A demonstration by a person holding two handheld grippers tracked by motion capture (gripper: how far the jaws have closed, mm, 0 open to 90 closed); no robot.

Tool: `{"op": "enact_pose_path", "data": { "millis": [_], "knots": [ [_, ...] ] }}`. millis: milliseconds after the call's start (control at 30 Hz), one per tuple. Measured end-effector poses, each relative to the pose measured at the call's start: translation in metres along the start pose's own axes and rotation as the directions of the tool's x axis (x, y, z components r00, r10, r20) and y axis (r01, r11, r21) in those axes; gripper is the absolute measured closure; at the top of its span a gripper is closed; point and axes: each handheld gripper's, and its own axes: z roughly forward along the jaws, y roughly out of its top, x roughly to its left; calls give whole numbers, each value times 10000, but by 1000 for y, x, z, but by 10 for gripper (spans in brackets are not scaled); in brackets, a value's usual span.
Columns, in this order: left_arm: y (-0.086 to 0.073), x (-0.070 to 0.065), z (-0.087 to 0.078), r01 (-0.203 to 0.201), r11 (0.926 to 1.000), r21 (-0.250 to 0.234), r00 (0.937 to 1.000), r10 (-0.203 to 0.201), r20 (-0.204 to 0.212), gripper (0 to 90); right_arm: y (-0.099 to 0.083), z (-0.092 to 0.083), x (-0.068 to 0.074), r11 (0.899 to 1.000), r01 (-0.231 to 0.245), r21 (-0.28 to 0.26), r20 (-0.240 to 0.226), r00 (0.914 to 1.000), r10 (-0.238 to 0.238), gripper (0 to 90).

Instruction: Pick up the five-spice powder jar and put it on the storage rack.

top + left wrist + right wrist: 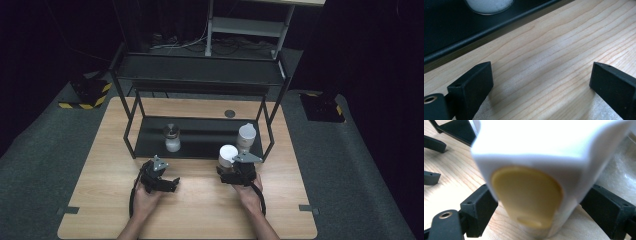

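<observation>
A white container (228,154) with a pale yellow oval patch (526,195) stands on the wooden table (200,210), just in front of the black rack. My right gripper (229,169) is shut on it, one black jaw against each side of the container (531,152). My left gripper (169,183) rests low over the table to the left. Its jaws stand wide apart and open with only bare wood between them in the left gripper view (541,75). Its fingertips (434,143) also show at the far left of the right gripper view.
A black two-level rack (200,70) stands at the back of the table. On its lower shelf (200,142) are a glass shaker with white contents (172,138) and a white-lidded jar (246,136). The shaker's base (489,5) lies just beyond the left gripper.
</observation>
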Motion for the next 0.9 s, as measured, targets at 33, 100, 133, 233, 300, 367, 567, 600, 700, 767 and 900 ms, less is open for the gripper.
{"op": "enact_pose_path", "data": {
  "millis": [33, 100, 133, 233, 300, 367, 567, 600, 700, 767, 900],
  "knots": [
    [0, 0, 0, 36, 10000, -20, 10000, -36, 1, 50, 0, 1, 0, 10000, 16, -8, 2, 10000, -16, 134],
    [0, 0, 0, 0, 10000, 1, 10000, 0, -1, 50, 1, 2, 0, 10000, 29, -17, -13, 10000, -29, 143],
    [0, 0, 0, -2, 10000, 1, 10000, 2, -1, 50, 1, 3, 1, 10000, 30, -30, 8, 10000, -30, 149],
    [0, 0, 0, 0, 10000, 2, 10000, 0, 0, 51, 0, 4, 1, 10000, 4, -67, 40, 10000, -4, 166],
    [0, 0, 0, 4, 10000, -1, 10000, -4, -1, 50, 0, 5, 2, 10000, 6, -86, 81, 10000, -6, 182],
    [0, 0, 0, 1, 10000, 0, 10000, -1, -2, 51, 0, 5, 3, 9999, 6, -105, 98, 10000, -5, 194],
    [0, 0, 0, 1, 10000, 2, 10000, -1, -4, 51, 0, 7, 2, 9999, 28, -136, 60, 10000, -27, 226],
    [0, 0, 0, 45, 10000, -24, 10000, -45, -2, 51, 0, 7, 2, 9999, 24, -154, 56, 10000, -24, 235],
    [0, 0, 0, 44, 10000, -24, 10000, -44, -3, 52, 0, 7, 4, 9998, 46, -190, 98, 9999, -44, 254],
    [0, 0, 0, 43, 10000, -25, 10000, -43, -6, 51, 0, 7, 4, 9997, 72, -217, 153, 9999, -69, 268],
    [0, 0, 0, 43, 10000, -25, 10000, -43, -5, 51, -2, 7, 5, 9996, 59, -258, 203, 9998, -54, 290]
  ]
}}
